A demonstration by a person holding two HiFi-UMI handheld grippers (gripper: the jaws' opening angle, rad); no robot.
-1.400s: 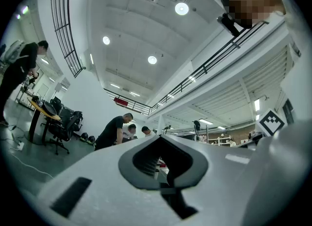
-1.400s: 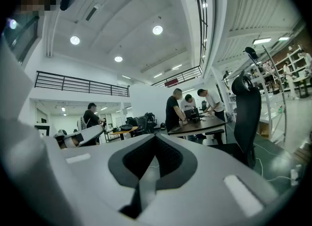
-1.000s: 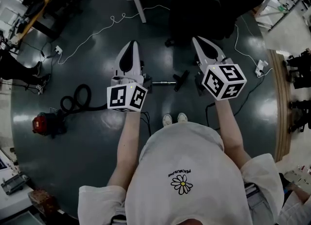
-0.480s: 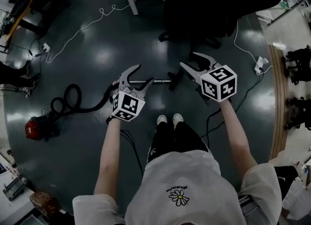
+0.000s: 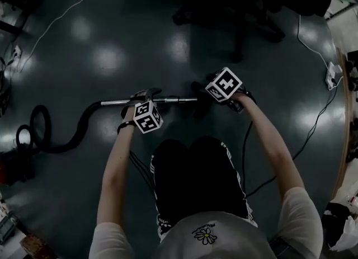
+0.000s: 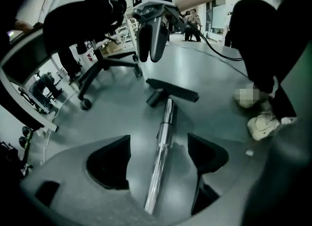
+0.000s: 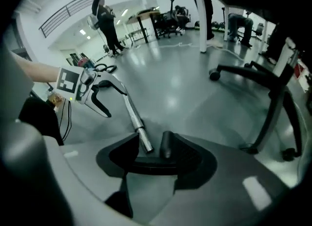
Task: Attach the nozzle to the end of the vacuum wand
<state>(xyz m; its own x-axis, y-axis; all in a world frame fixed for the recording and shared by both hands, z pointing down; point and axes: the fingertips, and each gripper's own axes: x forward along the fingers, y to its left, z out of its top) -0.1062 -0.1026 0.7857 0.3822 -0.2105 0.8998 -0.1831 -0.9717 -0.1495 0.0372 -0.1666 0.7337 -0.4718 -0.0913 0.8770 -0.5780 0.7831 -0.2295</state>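
While the person crouched over the dark floor (image 5: 95,56), the vacuum wand (image 5: 168,100) lay flat on it, a chrome tube running across in front of the knees. A black hose (image 5: 67,137) curled away from the wand's left end toward the edge of the head view.

The left gripper (image 6: 158,159) was held low over the tube. Its fingers had just been opening and stood wide apart, one on each side of the wand. Floor showed between each pad and the metal, so nothing was gripped.

The nozzle (image 6: 173,89), a flat black floor head with a short neck, lay on the floor at the wand's right-hand end. Its neck pointed a little aside of the tube's tip, so the two lay just beside each other and were not joined.

The right gripper (image 7: 158,157) hung over that head, its fingers likewise just opened and apart. In the right gripper view the neck and the wand's tip showed in the gap between the fingers, and no pad pressed on either. The left gripper view showed this gripper raised off the head.

An office chair (image 7: 273,88) on castors stood beyond the nozzle. The person's pale shoes (image 6: 265,122) were planted on the floor to one side of the wand.
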